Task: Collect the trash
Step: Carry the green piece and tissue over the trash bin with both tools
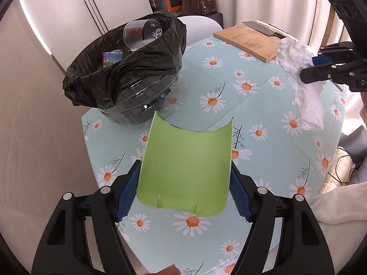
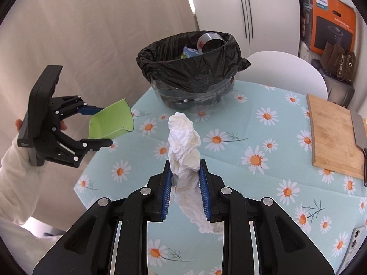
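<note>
Daisy-print tablecloth (image 1: 263, 105) underneath; left gripper (image 1: 183, 183) pinching a curved green plastic piece (image 1: 185, 167) above it; right gripper (image 2: 185, 183) clamped on crumpled white tissue (image 2: 183, 137). Farther back, black-lined bin (image 2: 192, 68) holding a can (image 1: 137, 34); cutting board (image 2: 332, 137) with cleaver (image 2: 360, 130) right.

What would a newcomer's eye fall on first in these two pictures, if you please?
Probably the bright green dustpan clamped in the left gripper above the daisy tablecloth, and the crumpled white tissue pinched upright in the right gripper. Behind both stands the black-lined trash bin, already holding a can.
</note>
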`<state>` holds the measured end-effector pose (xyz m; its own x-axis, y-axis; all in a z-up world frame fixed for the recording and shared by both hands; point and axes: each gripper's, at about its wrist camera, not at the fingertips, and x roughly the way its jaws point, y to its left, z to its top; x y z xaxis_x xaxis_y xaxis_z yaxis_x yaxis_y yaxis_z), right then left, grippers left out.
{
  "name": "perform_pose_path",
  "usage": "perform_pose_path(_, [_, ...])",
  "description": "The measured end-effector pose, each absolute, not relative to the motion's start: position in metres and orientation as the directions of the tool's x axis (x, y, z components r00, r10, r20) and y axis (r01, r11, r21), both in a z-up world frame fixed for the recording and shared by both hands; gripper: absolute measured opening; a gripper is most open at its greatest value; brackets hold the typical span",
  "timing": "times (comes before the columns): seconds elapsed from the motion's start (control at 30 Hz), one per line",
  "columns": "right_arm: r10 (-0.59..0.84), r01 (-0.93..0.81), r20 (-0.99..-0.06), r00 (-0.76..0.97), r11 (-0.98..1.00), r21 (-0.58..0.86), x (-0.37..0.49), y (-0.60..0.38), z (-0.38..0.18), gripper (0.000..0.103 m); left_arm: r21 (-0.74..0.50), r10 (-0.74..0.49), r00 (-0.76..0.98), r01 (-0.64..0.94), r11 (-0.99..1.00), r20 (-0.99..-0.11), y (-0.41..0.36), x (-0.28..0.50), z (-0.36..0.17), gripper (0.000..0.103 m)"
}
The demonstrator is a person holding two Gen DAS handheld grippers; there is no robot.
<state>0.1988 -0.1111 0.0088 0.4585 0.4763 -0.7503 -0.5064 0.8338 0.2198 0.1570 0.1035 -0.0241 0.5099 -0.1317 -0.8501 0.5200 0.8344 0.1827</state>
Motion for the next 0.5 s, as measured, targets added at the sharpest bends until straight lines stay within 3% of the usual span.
perform_pose_path(0.5, [0.584, -0.603, -0.636, 0.504, 0.766, 0.225, 0.234, -0.11, 0.082, 0.022, 0.275, -0.069, 0.606, 0.456, 0.846, -0.792, 0.1, 0.155, 0.032, 0.07])
